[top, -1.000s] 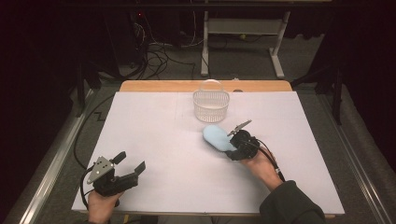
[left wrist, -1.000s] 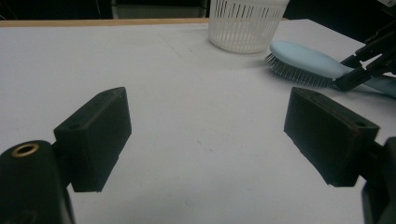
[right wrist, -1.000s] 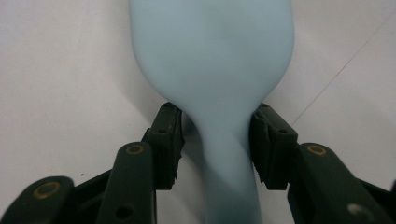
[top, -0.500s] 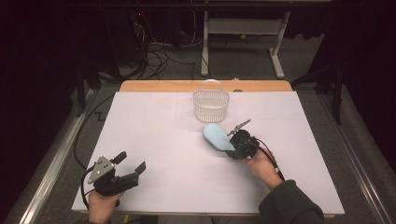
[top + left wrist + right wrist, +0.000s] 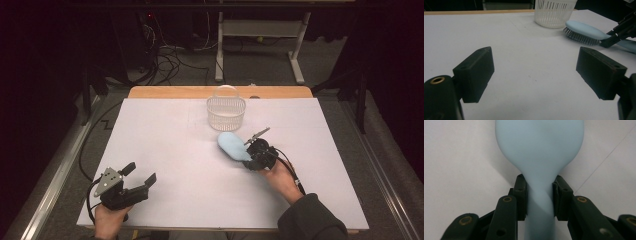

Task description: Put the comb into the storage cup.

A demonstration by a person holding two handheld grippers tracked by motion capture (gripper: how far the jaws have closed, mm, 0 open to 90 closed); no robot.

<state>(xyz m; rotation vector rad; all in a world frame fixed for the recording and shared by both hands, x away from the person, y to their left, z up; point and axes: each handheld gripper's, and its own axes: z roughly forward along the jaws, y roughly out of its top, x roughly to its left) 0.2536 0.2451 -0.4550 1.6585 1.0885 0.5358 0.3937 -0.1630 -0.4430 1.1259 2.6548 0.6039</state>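
Right gripper view: the handle of the light-blue hairbrush (image 5: 539, 157) is pinched between the pads of the right gripper (image 5: 539, 195), whose jaws have just been closing; so the grasp is judged done, and a lift toward the white basket (image 5: 226, 111) at 11 o'clock is called for next. The left gripper (image 5: 139, 176) is kept wide open and empty at the table (image 5: 165, 150) corner; whether the brush is already raised cannot be told.

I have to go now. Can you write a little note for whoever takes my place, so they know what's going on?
Right gripper: jaws have just closed on the handle of the blue hairbrush, bristles down on the table.
Left gripper: open, empty, near the table's front left.
White basket: just beyond the brush, looks empty.
Done: brush gripped.
Left: probably lift it into the basket.
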